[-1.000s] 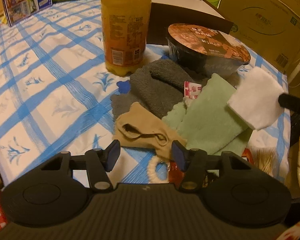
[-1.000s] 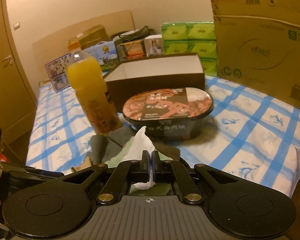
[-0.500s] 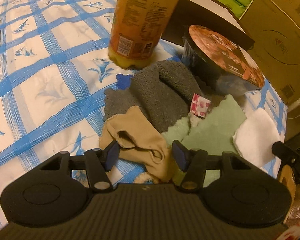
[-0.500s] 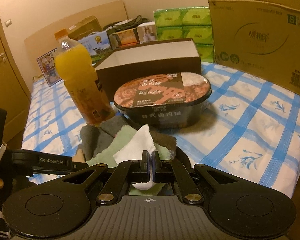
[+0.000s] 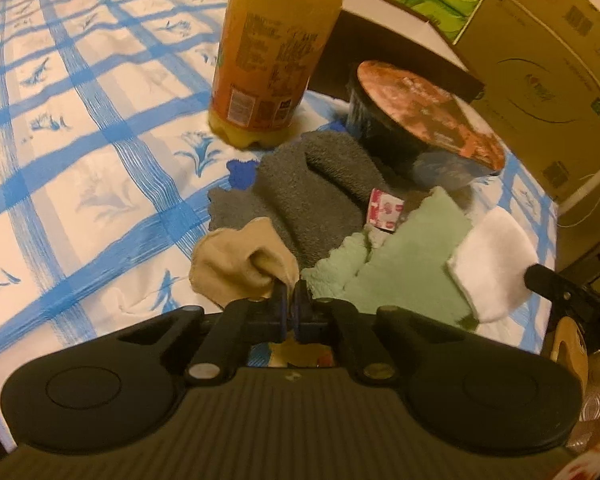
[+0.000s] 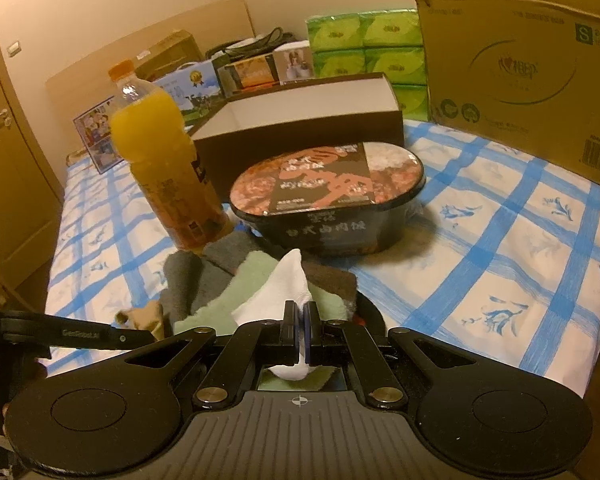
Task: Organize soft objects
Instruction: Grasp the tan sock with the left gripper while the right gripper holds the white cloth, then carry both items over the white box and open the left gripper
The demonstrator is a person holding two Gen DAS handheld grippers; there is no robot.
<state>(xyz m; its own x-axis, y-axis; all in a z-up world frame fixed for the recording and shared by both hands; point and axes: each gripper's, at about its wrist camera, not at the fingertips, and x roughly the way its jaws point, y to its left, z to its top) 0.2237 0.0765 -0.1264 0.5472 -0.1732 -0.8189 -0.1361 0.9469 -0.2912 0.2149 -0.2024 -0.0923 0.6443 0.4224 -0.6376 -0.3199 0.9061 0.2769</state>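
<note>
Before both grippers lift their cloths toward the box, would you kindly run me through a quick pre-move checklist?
1. Left gripper shut on the beige sock: ok.
2. Right gripper shut on the white cloth: ok.
3. Sock free of the grey towel: cannot tell; they overlap.
4. Brown box open to receive items: ok.
5. Juice bottle clear of the lift path: not ok, it stands against the pile.

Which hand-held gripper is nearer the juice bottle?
Left. The left hand-held gripper pinches the tan sock just below the juice bottle; the right hand-held gripper, holding the white cloth, sits farther off.
</note>
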